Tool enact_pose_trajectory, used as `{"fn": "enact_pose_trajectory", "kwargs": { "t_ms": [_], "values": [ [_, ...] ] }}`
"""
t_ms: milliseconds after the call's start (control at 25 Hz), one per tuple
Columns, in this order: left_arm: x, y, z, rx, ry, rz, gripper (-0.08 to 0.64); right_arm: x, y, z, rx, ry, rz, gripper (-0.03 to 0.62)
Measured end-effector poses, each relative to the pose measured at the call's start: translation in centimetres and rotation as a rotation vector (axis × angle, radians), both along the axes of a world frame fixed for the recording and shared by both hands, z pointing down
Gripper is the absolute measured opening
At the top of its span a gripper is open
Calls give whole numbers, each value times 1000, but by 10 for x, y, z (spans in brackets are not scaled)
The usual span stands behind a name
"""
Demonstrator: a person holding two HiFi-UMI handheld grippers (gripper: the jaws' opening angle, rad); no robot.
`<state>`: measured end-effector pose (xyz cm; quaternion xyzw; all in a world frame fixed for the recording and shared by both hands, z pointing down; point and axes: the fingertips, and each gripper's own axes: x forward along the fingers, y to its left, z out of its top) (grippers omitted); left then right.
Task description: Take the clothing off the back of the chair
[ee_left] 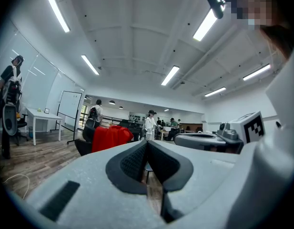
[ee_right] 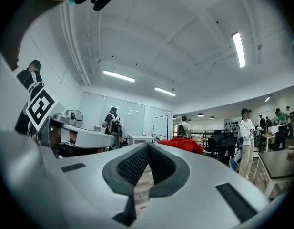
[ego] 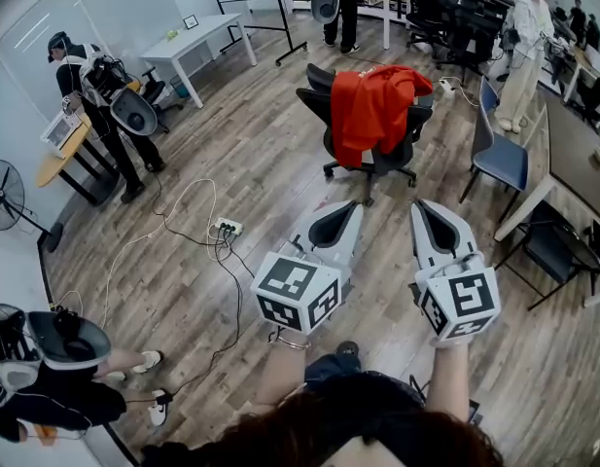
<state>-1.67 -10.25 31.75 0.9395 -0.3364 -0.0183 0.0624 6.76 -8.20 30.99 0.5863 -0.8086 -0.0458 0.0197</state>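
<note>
One red garment (ego: pixel 377 110) is draped over the back of a black chair (ego: pixel 375 163), far ahead, hanging top to bottom. Left gripper (ego: pixel 350 207) and right gripper (ego: pixel 422 205) are found pointed level toward it, jaws together, empty, well short; neither is judged clearly nearer.

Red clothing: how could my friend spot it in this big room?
Look at the middle of the wooden floor, where a black office chair stands by itself. The red clothing hangs over its backrest. It is the only bright red thing; the blue chair nearby is bare.
</note>
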Motion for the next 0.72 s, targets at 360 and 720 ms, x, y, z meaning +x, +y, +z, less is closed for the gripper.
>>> {"fn": "enact_pose_trajectory", "kwargs": {
  "t_ms": [360,720],
  "values": [
    [-4,-39,-7,19,8,58,17,-6,-36,-7,13,-13,27,-3],
    [6,-65,-10,25,18,105,20,1,-61,-7,11,-27,48,9]
  ]
}}
